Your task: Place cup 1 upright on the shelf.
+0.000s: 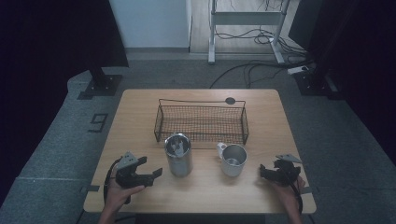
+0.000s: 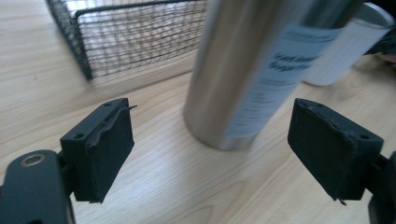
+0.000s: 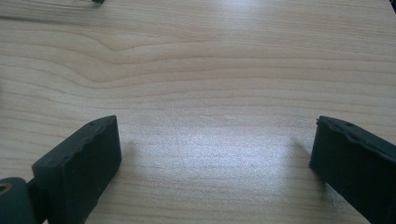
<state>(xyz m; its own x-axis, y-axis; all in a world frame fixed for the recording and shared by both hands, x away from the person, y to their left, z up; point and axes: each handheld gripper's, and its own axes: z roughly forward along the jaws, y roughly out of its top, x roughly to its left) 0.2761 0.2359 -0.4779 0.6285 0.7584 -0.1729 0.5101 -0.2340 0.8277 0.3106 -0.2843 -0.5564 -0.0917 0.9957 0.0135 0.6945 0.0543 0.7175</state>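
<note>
Pale wood counter (image 1: 140, 107) carries everything here, and the black wire mesh basket (image 1: 201, 122) at its middle is the thing to steer by.

Left of the basket and nearer the person, the left tool (image 1: 156, 173) hangs over the boards with its jaws spread wide and nothing between them. It points straight at the tall brushed-steel tumbler with a white paper label (image 2: 243, 70), which stands upright just in front of the basket's left half, apart from the wire. In the left gripper view the tumbler sits ahead of the two black pads, not yet between them.

Further right, in front of the basket's right half, stands a stubby steel mug with a white handle (image 1: 232, 159), upright and untouched.

Right of the basket and near the person's edge, the right tool (image 1: 264, 171) idles over bare wood, jaws likewise wide apart and empty.

To my eye the step in hand is the approach to the tumbler. Next the left tool must slide forward until the pads flank the steel wall low down, then close squarely, since a smooth tall cylinder could tip or slip.
</note>
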